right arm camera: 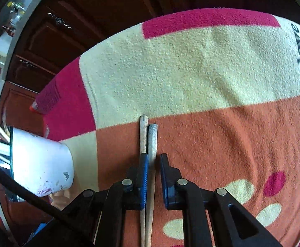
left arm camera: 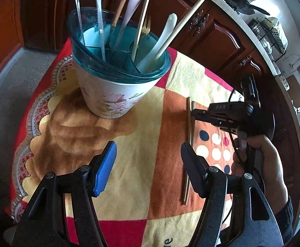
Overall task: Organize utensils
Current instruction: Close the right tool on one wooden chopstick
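Right tongs (right arm camera: 152,177) are straddling one pale wooden chopstick (right arm camera: 152,144), not yet pinching, for potting; left tongs (left arm camera: 147,164) are hanging spread.

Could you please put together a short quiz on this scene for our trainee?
1. Multiple choice: which hand's gripper is down over the chopsticks on the cloth? A. the left; B. the right.
2. True or false: the utensil holder already has several utensils standing in it.
3. Fill in: the left gripper is ___ and holds nothing.

Key: 1. B, the right gripper. 2. True. 3. open.
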Demonstrator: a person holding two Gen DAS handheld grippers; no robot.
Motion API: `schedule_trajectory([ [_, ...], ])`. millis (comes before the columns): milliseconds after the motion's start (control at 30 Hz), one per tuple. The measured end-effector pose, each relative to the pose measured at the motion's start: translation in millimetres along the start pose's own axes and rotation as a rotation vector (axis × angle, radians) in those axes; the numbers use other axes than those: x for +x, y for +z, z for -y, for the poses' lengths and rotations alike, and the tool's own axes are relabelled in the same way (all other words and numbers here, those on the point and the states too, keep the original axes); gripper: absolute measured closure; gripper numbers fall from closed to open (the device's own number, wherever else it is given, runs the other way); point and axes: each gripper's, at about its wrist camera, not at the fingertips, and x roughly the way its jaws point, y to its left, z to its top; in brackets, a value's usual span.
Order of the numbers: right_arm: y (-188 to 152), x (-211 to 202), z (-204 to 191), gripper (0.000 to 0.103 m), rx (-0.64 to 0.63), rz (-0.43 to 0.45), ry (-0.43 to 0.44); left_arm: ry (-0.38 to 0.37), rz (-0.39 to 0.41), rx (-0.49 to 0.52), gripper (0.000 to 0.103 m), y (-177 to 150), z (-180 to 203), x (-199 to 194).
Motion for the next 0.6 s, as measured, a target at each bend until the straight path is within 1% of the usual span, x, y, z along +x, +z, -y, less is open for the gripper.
schedule_trajectory([
  [67, 7.1, 3.8, -3.2, 0.092, 0.002, -0.01, -0.026, 0.001, -0.009, 0.008, 0.038, 1.7, 4.3, 1.8],
  [133, 8.5, 6.0, -8.3, 0.095, -0.027, -0.015, -0.049, 0.009, -0.021, 0.025, 0.038, 4.6, 10.5, 4.2],
  [200, -1.5, 5.7, -15.1, 0.096, -0.051, -0.011, -0.067, 0.016, -0.036, 0.04, 0.038, 7.4, 17.1, 7.9],
  [267, -6.4, 5.5, -17.8, 0.096, -0.064, 0.003, -0.065, 0.013, -0.048, 0.051, 0.038, 12.1, 25.2, 13.0],
  [367, -22.6, -4.4, -3.9, 0.096, -0.052, 0.03, -0.051, 0.006, -0.057, 0.081, 0.038, 22.1, 41.9, 25.9],
  [467, -39.9, -18.5, 19.5, 0.096, -0.012, 0.071, -0.033, -0.004, -0.073, 0.105, 0.038, 33.4, 58.7, 44.4],
  [533, -49.6, -30.3, 36.3, 0.096, 0.023, 0.099, -0.01, -0.005, -0.079, 0.114, 0.038, 42.1, 68.3, 57.9],
  [600, -59.3, -40.0, 50.6, 0.096, 0.047, 0.127, -0.007, 0.002, -0.088, 0.123, 0.038, 49.8, 77.2, 73.3],
])
